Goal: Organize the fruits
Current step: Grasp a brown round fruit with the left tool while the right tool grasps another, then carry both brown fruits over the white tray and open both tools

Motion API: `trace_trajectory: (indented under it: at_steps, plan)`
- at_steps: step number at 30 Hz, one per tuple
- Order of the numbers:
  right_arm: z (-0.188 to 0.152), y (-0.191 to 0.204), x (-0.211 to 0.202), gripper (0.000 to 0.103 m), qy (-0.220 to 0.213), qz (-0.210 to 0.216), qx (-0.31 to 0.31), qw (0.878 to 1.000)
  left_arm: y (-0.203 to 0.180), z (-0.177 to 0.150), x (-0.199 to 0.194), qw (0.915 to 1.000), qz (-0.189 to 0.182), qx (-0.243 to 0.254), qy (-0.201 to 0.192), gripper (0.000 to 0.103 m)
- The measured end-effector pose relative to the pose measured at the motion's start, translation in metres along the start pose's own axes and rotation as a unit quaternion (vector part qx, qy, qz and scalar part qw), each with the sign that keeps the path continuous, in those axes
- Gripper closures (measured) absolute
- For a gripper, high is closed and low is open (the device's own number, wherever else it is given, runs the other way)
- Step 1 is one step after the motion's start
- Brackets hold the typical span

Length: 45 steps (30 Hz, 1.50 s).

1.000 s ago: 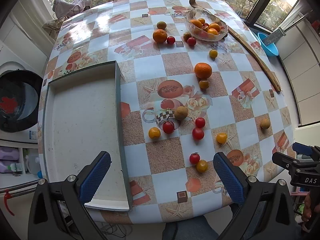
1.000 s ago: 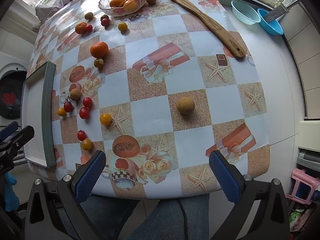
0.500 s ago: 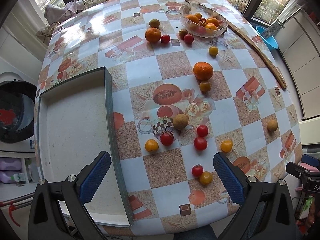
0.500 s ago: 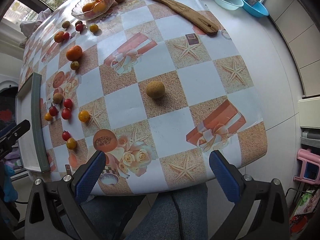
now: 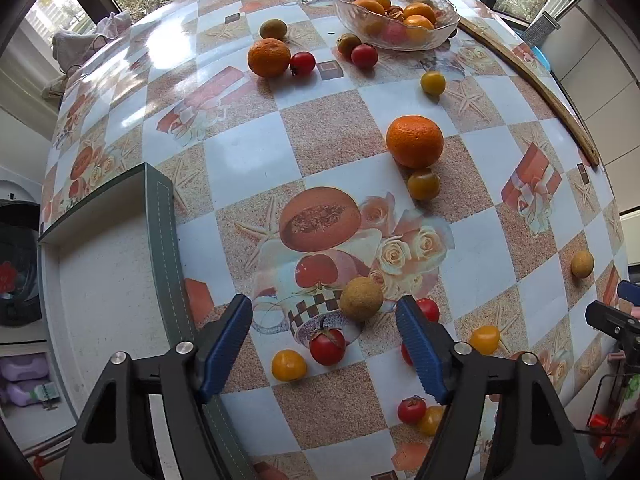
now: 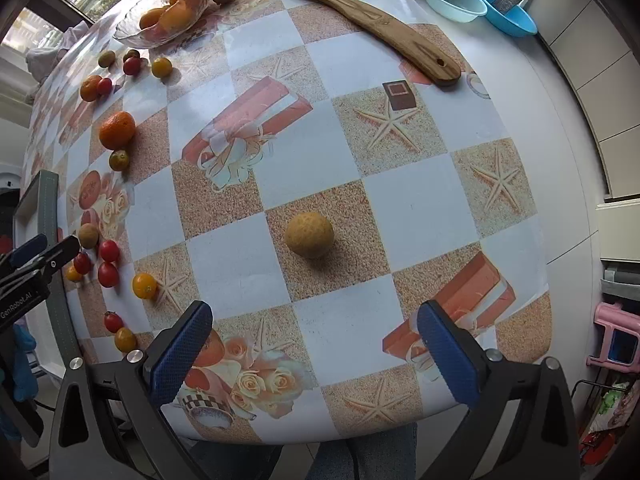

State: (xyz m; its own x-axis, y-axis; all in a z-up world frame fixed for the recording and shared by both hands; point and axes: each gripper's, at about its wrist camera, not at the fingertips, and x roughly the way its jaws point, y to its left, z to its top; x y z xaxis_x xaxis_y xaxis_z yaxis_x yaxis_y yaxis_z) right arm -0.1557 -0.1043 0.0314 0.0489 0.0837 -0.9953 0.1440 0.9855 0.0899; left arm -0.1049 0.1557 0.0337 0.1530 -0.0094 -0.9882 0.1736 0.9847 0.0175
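Observation:
My left gripper is open and hovers over a red cherry tomato, a yellow tomato and a tan longan on the patterned table. A large orange lies farther off. A glass bowl with oranges stands at the far edge. My right gripper is open and empty, with a lone tan longan ahead of it. The left cluster of small fruits shows at that view's left.
A white tray with a dark green rim lies at the table's left. A long wooden board runs along the far right edge. Two blue basins sit on the counter beyond. More fruits lie near the bowl.
Both grippers have moved forward and down over the table. The left one now hangs over the fruit cluster; the right one is nearer the lone longan. Both stay open.

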Motion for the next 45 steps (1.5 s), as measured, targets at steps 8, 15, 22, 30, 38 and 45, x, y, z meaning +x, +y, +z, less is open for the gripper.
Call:
trace_trajectory:
  at_steps: [8, 15, 22, 30, 38, 45]
  plan:
    - [0.022, 0.005, 0.027, 0.032, 0.01, -0.002, -0.001, 1.0, -0.005, 0.003, 0.022, 0.9999, -0.009, 0.0, 0.013, 0.048]
    - [0.025, 0.023, 0.028, 0.072, -0.001, -0.026, -0.038, 0.999, -0.006, 0.006, 0.018, 0.9998, -0.018, 0.011, 0.0, 0.077]
    - [0.027, 0.016, 0.018, 0.072, 0.001, 0.017, -0.013, 1.0, 0.007, 0.01, -0.008, 0.9981, -0.051, -0.028, -0.023, 0.077]
    - [0.029, 0.033, -0.009, 0.072, -0.008, 0.049, -0.028, 0.998, 0.036, -0.006, -0.05, 0.9937, -0.063, -0.073, -0.057, 0.077]
    - [0.024, 0.085, -0.025, 0.072, -0.016, 0.078, -0.089, 0.993, 0.071, -0.036, -0.068, 0.9872, -0.044, -0.132, -0.079, 0.077]
    - [0.024, 0.154, -0.035, 0.072, -0.011, 0.1, -0.17, 0.98, 0.118, -0.075, -0.08, 0.9774, -0.012, -0.192, -0.088, 0.077]
